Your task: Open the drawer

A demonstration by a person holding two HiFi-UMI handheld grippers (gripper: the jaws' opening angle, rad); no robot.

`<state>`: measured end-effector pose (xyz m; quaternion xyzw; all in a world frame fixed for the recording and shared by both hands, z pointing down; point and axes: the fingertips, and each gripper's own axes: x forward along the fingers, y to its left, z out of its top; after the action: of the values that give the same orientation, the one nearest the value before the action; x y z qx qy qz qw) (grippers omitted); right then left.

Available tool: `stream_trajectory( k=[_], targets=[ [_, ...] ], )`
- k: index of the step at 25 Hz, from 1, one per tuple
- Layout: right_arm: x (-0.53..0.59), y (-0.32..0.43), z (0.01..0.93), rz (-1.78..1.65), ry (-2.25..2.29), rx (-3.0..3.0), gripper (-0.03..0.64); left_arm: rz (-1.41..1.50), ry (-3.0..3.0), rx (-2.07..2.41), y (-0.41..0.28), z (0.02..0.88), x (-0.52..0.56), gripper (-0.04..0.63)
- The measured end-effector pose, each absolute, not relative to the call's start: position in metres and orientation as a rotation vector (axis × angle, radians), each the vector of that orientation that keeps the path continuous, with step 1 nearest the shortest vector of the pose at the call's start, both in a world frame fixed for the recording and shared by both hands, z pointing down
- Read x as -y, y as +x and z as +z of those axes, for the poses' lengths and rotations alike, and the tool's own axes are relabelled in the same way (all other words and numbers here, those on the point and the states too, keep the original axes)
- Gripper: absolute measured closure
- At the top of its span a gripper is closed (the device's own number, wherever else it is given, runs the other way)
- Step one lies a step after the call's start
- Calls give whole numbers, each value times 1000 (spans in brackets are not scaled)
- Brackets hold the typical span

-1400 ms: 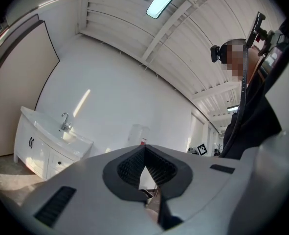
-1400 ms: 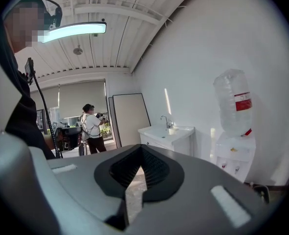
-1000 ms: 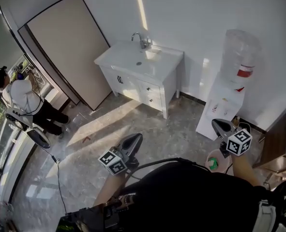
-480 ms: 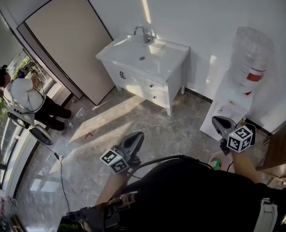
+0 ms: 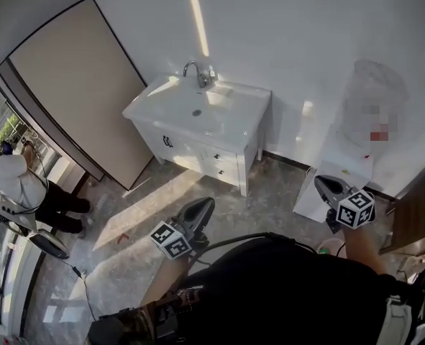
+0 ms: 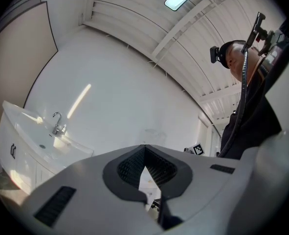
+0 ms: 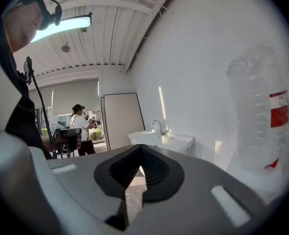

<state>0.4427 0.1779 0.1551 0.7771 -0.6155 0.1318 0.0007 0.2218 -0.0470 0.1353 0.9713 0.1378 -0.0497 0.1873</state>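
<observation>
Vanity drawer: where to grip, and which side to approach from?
Probably best to take the drawer by its small knob, right of the door with the dark handle. Come straight at the vanity front: the panel is flat, so only the knob offers purchase.

Dressed in a black top (image 5: pixel 284 293), with a black headset (image 7: pixel 50 11) strapped on. Left hand-held gripper (image 5: pixel 201 205) and right hand-held gripper (image 5: pixel 326 185) alike: smooth grey shells, black ribbed pads (image 7: pixel 156 168), each bearing a white marker cube (image 5: pixel 170 241) with black squares. Thin black cable (image 5: pixel 234 240) off the left one.
</observation>
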Motion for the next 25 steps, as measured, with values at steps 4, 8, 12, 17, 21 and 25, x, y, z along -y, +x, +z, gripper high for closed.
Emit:
stream_trajectory(
  k=[4,8,12,17,21,25],
  targets=[
    [-128,444,153,415,2457,1906,615,-135,2723,-427,236,130,100,595],
    [-85,451,157,424,2458,1887,615,-130,2713,-449,246,141,146,595],
    [-47,453,159,429,2420,1896,615,-133,2703,-426,250,143,183,595],
    [-13,474,165,443,2376,1931,615,-150,2709,-356,255,152,211,595],
    [21,506,175,455,2305,2019,615,-145,2722,-263,271,165,231,595],
    [69,554,189,459,2178,2141,615,-147,2740,-98,301,167,254,595]
  ],
)
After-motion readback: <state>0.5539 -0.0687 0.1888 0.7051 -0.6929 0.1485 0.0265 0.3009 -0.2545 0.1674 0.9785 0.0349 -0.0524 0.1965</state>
